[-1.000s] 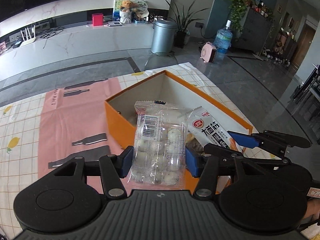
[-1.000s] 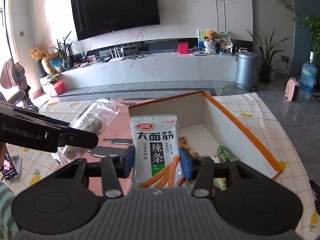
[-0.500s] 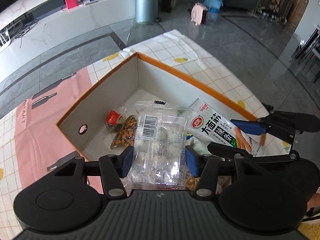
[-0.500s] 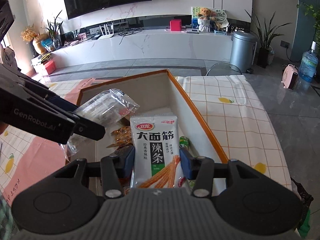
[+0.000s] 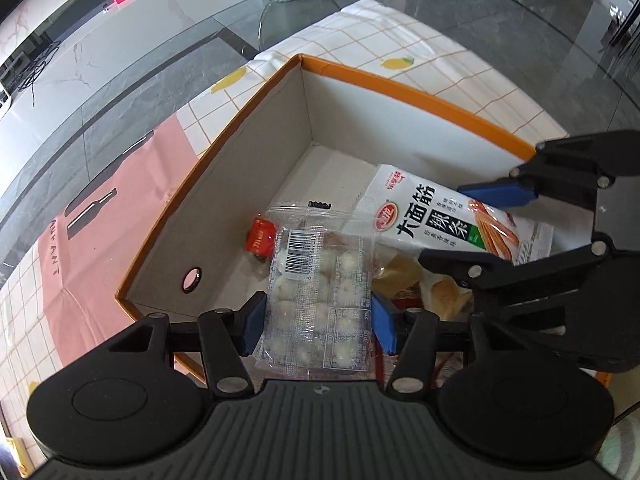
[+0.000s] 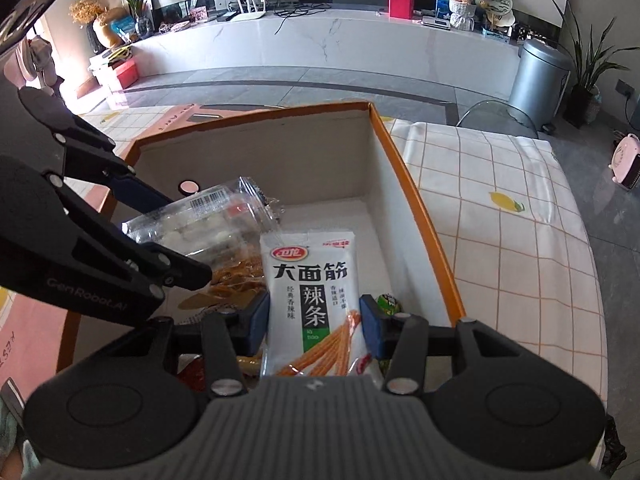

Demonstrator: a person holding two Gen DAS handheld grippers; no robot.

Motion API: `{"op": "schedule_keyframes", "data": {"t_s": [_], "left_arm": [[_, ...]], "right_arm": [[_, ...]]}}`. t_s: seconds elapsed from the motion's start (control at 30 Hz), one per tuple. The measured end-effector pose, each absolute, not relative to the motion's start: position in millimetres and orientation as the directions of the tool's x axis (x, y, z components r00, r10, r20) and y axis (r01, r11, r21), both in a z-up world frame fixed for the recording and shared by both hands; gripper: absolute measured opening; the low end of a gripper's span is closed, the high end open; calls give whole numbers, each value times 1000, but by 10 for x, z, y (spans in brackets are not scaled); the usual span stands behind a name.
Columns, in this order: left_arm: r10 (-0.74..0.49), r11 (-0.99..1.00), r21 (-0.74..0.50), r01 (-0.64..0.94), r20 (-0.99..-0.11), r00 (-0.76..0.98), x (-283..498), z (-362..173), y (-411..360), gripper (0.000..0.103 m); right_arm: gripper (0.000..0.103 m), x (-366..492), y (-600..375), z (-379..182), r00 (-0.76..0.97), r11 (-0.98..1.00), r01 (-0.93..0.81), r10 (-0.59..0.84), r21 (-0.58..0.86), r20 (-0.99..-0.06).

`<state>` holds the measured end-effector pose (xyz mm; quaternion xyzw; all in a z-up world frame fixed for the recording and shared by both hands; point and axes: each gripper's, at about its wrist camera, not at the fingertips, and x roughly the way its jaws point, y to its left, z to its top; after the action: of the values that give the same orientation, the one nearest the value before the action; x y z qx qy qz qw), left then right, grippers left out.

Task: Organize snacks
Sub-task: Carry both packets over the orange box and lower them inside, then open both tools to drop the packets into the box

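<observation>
Clear plastic candy bag (image 5: 318,292) clamped by left gripper (image 5: 318,322), white spicy-strip packet (image 6: 314,308) by right gripper (image 6: 315,326); both best lowered into orange cardboard box (image 5: 400,84) before release.

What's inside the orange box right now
Inside the orange box: a small red packet, brown snacks and a green packet. The held clear bag and white packet cover the rest.

Both wrist views look steeply down, close over the orange box (image 5: 404,92), sharing its interior.
</observation>
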<state>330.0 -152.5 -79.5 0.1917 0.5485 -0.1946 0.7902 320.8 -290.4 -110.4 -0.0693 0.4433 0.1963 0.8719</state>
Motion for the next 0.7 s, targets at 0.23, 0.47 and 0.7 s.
{"op": "schedule_keyframes", "data": {"t_s": [0.23,0.47,0.7], "left_arm": [[-70,856,100,508,-950,305,3478,-922,-1459,62],[-48,845,117,521,-955,292,3565,-1046,-1470,62],[-24,860,132,492,-954,299,3609,-1145,-1501,65]], "right_arm": [[46,3448,-2667,-1263,501,899,-438,239,-5,-832],[47,3560,-2512,-1381,477,883,-464,183,-70,-860],[47,3593,-2423,-1458,473,871,-470,110,-145,-874]]}}
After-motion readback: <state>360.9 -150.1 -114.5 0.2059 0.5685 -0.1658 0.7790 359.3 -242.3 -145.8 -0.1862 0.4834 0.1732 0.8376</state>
